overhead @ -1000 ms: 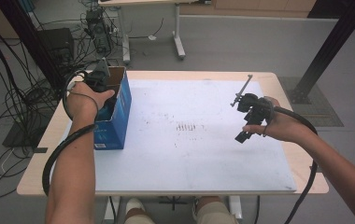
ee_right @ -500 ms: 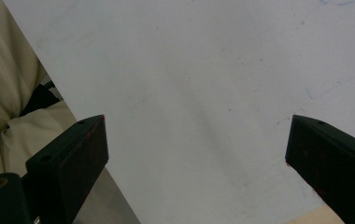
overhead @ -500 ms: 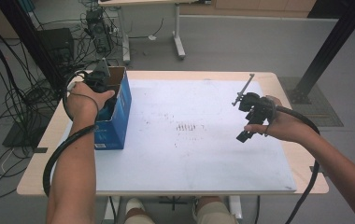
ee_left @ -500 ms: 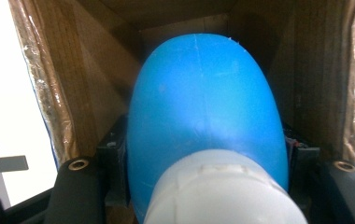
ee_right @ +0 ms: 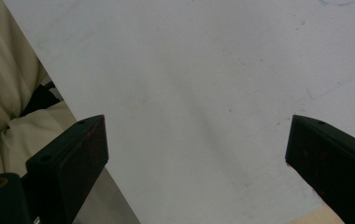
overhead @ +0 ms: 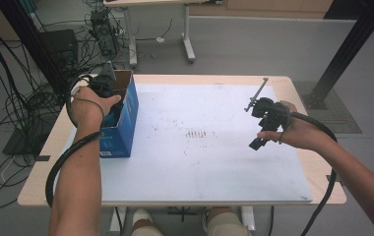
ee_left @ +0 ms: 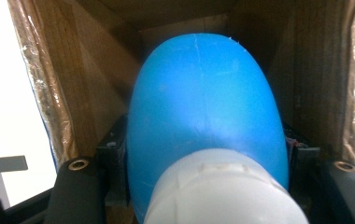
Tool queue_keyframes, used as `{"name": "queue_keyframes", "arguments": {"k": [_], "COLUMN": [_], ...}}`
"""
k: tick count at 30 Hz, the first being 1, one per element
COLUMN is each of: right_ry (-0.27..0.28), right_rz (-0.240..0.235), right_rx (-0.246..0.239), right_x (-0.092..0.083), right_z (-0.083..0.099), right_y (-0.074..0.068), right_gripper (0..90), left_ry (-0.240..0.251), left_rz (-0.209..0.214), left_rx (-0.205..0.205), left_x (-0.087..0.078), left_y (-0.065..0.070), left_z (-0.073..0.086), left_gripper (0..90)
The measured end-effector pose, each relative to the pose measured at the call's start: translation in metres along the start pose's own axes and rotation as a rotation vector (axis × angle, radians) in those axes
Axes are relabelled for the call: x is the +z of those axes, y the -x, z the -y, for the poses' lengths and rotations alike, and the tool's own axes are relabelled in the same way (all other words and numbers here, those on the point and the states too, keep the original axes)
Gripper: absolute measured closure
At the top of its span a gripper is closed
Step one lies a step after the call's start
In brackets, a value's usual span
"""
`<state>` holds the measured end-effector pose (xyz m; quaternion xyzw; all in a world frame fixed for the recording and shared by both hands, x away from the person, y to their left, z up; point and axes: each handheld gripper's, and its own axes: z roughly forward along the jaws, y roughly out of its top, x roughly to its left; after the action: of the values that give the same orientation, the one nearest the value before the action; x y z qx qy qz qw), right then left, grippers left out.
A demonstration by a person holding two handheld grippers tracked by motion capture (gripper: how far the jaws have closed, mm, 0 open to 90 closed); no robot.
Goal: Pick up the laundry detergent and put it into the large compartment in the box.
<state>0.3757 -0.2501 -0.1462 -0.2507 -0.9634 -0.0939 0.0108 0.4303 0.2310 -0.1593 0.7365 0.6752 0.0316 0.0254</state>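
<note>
Left gripper [ee_left: 203, 186] grasping a blue-and-white plastic bottle [ee_left: 203, 135] inside the blue cardboard box [overhead: 126, 115].
Right gripper [ee_right: 196, 154] is hanging released over the white tabletop [overhead: 204, 162].

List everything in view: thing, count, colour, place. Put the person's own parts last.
cardboard box: one, blue outside, brown inside, open top, at the left of the table.
bottle: one, blue with a white cap end, inside the box, between the left gripper's jaws.
white board: one, white with faint marks, covering most of the table top.
table: one, light wood edge, under the board.
second table: one, white legs, on the floor behind.
cables: many, black, on the floor at the left.
left gripper: one, black, reaching down into the box, shut on the bottle.
right gripper: one, black, held above the board's right side, jaws wide apart, nothing between them.
forearms: two, entering from the bottom.
</note>
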Motion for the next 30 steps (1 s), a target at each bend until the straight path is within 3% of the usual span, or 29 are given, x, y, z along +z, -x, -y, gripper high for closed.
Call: {"name": "queue_keyframes", "arguments": {"k": [30], "right_ry": [0.003], "right_rz": [-0.002], "right_rx": [-0.003], "right_x": [0.0019], "right_z": [-0.0011], "right_y": [-0.0004], "right_gripper": [5.7], "left_ry": [0.004], "left_rz": [0.008], "left_rx": [-0.005], "left_x": [0.0008], "left_y": [-0.0025], "left_z": [0.0016], "left_gripper": [36.7]}}
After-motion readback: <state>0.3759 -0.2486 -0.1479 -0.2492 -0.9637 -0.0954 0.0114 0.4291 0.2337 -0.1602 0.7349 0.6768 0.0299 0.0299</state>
